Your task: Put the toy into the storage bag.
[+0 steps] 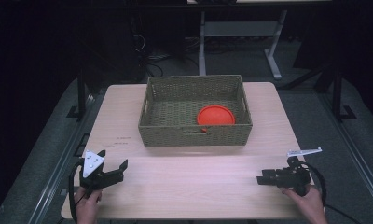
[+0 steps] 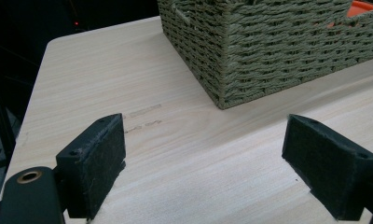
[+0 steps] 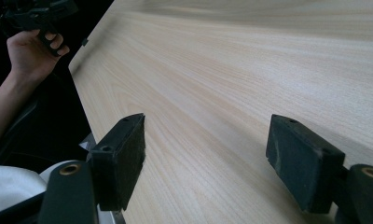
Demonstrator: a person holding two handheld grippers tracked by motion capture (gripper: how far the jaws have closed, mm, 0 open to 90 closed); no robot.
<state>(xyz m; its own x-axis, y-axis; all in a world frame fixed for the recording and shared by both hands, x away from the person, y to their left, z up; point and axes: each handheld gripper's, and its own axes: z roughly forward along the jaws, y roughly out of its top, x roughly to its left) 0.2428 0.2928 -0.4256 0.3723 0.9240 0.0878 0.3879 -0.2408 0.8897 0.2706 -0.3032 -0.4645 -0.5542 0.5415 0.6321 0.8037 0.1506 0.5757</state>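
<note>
Orange plate (image 1: pixel 216 115) inside woven basket (image 1: pixel 194 135)

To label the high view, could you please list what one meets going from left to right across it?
Left claw → woven basket → orange plate inside the basket → right claw, all on the wooden table.

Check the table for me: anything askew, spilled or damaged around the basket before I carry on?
Nothing stands out. The woven basket sits square and upright on the table, and the orange disc lies inside it by the near wall. No spill shows. Left gripper and right gripper are open, holding nothing.
</note>
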